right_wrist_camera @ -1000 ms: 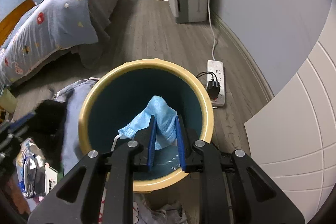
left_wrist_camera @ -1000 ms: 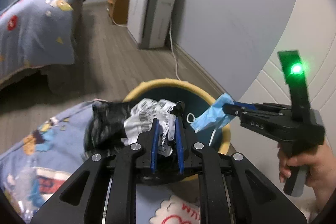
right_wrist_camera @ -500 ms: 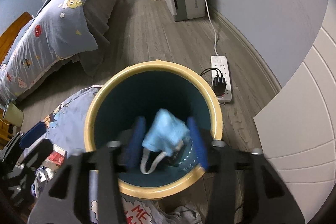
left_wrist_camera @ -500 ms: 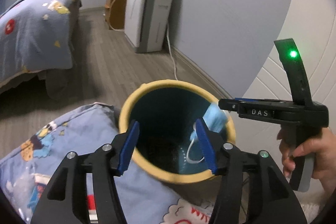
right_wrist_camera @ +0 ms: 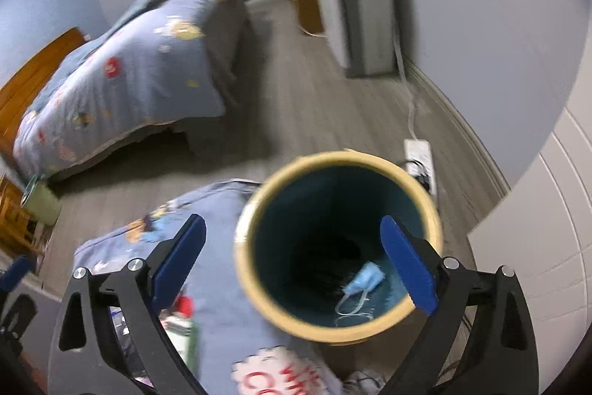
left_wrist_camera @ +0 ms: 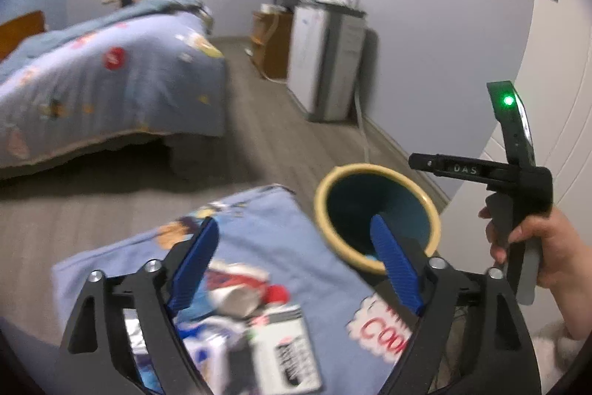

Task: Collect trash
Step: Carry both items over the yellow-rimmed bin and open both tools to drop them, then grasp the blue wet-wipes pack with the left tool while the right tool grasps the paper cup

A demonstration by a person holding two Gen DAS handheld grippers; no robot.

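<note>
Now that both drops are done, the left hand-held gripper (left_wrist_camera: 292,261) and right hand-held gripper (right_wrist_camera: 292,261) are both sitting wide with nothing between the pads; jaws have just been opening, and a second ago each was clamped on trash over the bin (right_wrist_camera: 259,195). Blue face mask (right_wrist_camera: 364,278) is lying at the bottom of the bin now. The crumpled wrapper from the left side isn't showing in either view, presumably down in the dark part. Left camera is swinging off toward the blue quilt (left_wrist_camera: 281,236), where more packaging (left_wrist_camera: 285,350) is waiting, blurred. Next pick looks like that pile.
</note>
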